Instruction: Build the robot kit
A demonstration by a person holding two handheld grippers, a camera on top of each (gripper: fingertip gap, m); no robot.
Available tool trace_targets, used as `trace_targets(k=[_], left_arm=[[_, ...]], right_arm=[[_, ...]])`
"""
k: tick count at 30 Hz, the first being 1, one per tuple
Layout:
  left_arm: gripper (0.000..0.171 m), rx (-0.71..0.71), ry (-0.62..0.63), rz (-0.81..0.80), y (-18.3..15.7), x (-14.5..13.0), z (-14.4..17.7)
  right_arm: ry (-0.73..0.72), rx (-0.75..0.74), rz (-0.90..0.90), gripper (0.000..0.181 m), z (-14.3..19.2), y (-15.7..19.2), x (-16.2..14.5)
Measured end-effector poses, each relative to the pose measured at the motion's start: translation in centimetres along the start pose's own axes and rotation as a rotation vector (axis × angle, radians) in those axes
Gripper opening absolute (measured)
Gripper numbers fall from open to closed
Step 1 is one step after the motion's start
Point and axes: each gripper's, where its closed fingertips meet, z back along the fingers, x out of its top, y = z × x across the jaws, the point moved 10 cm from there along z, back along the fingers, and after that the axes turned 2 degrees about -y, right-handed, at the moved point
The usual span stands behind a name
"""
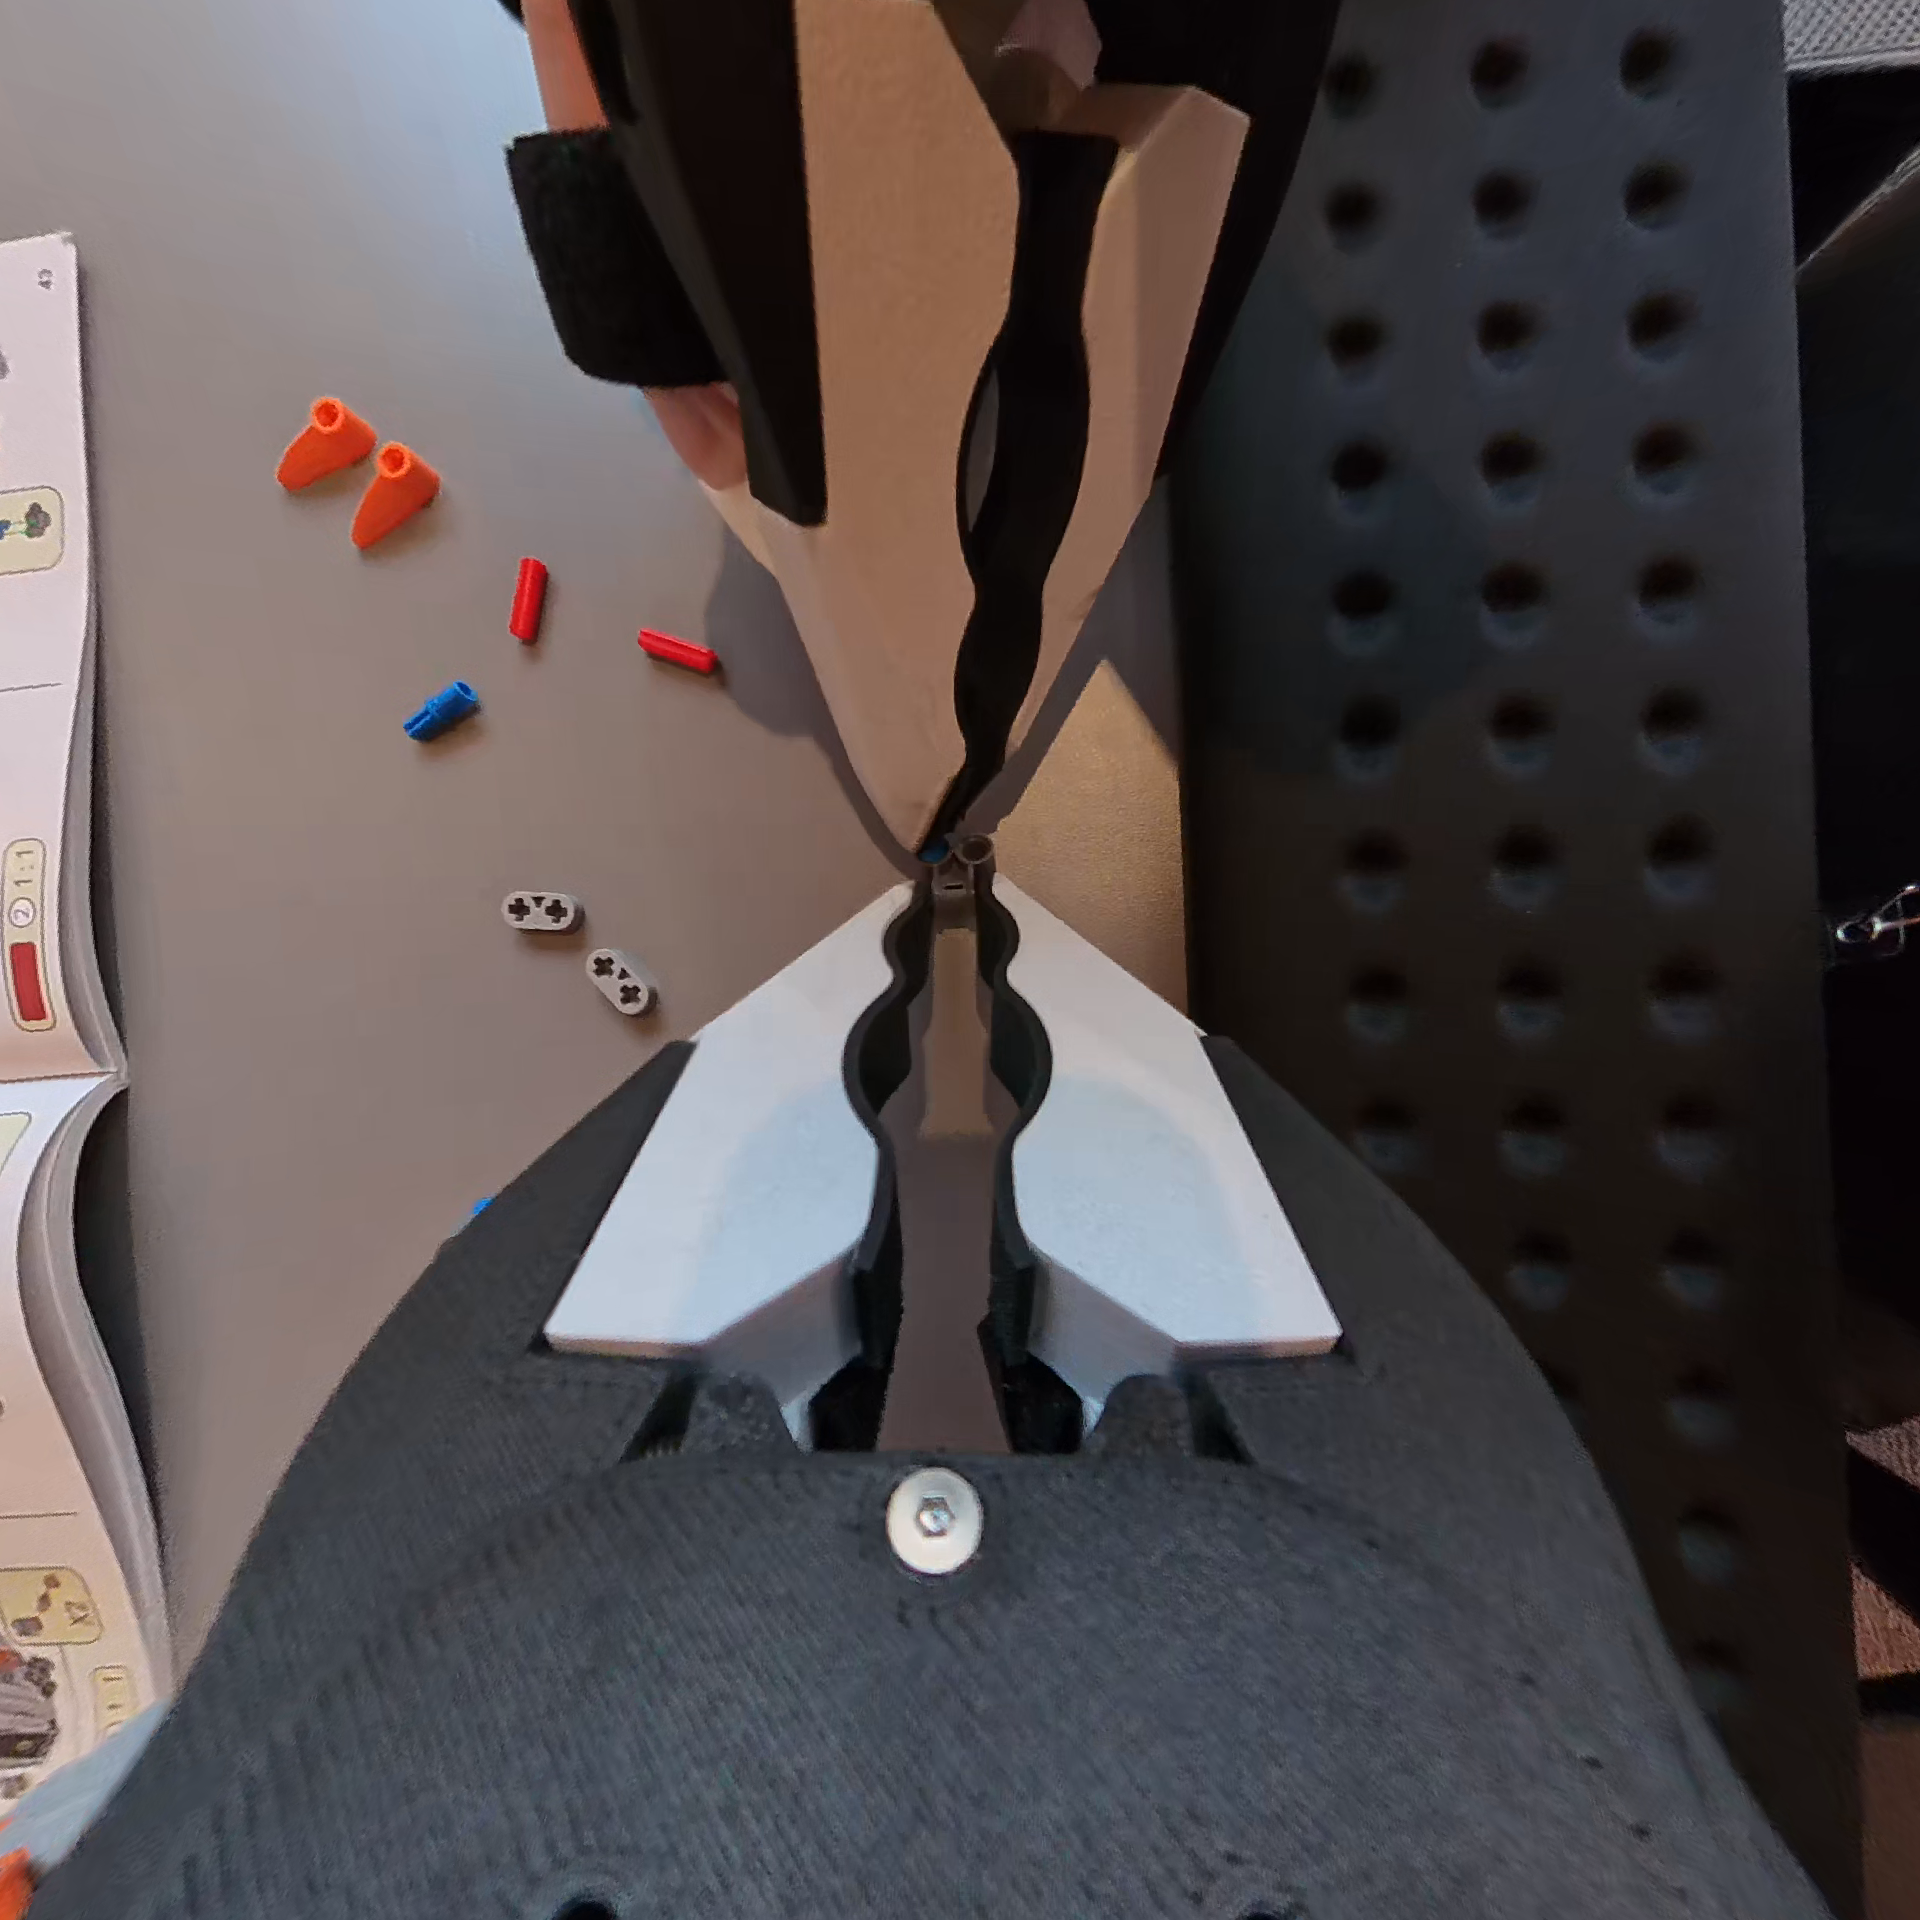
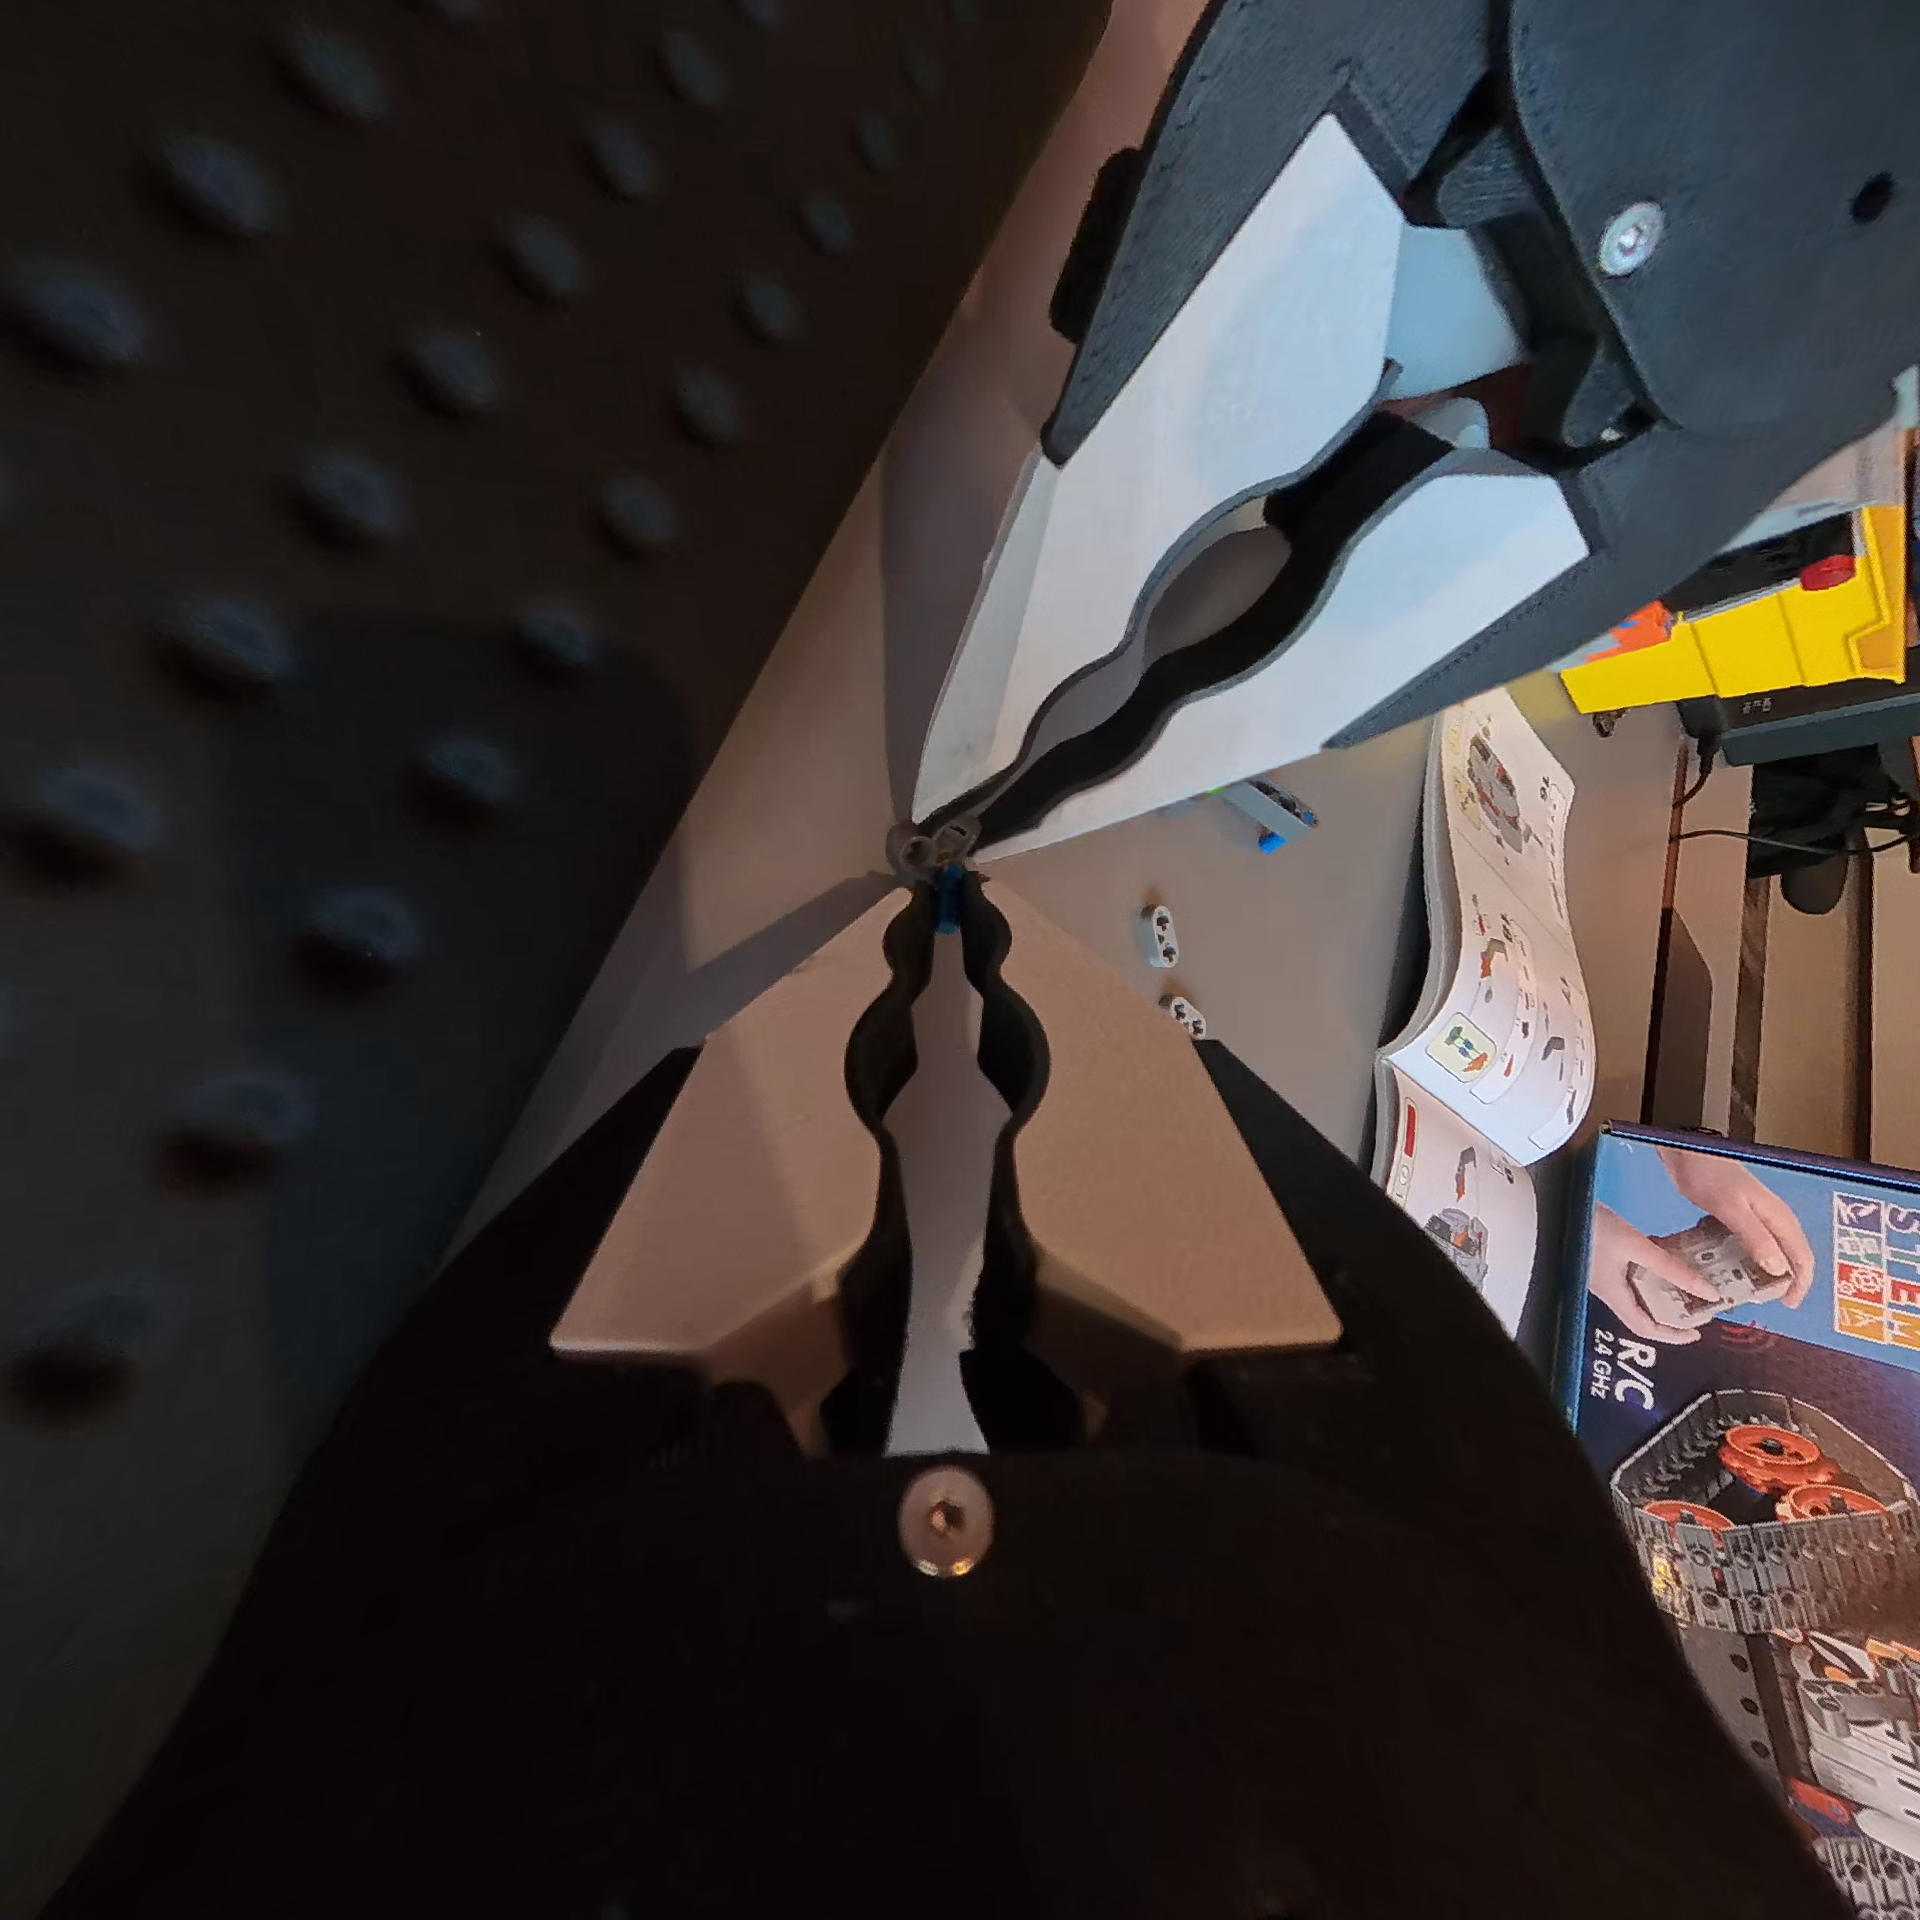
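1. Left wrist view showed the left gripper (image 1: 954, 894) with its white, black-padded fingers nearly closed, their tips pinching a small grey plastic connector piece with a round hole (image 1: 961, 868).
2. The right gripper (image 1: 951, 831) met it tip to tip from beyond, pinched on a small blue plastic pin (image 1: 933, 854) touching the grey piece.
3. Right wrist view showed the right gripper (image 2: 943, 896) nearly shut on that blue pin (image 2: 945, 902), with the grey connector (image 2: 920, 850) just beyond its tips, held by the left gripper (image 2: 951, 831).
4. Left of the left fingers lay two orange cone-shaped pieces (image 1: 358, 468), two red pins (image 1: 528, 600), a blue pin (image 1: 442, 711), two grey two-hole links (image 1: 582, 948) and an open instruction booklet (image 1: 42, 727) on the grey tabletop (image 1: 260, 1039).
5. Right of those fingers stood a black perforated panel (image 1: 1507, 727).
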Motion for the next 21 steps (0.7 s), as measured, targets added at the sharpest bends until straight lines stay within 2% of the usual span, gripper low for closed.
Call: trace_targets(k=[9, 21], left_arm=[[0.006, 0.040, -0.110, -0.001, -0.1, -0.8, -0.2], [0.006, 0.007, -0.032, -0.055, -0.1, 0.2, -0.3]], right_arm=[[-0.013, 0.011, -0.036, 0.005, 0.1, -0.3, -0.4], [0.024, 0.106, -0.049, 0.004, 0.3, -0.8, -0.2]])
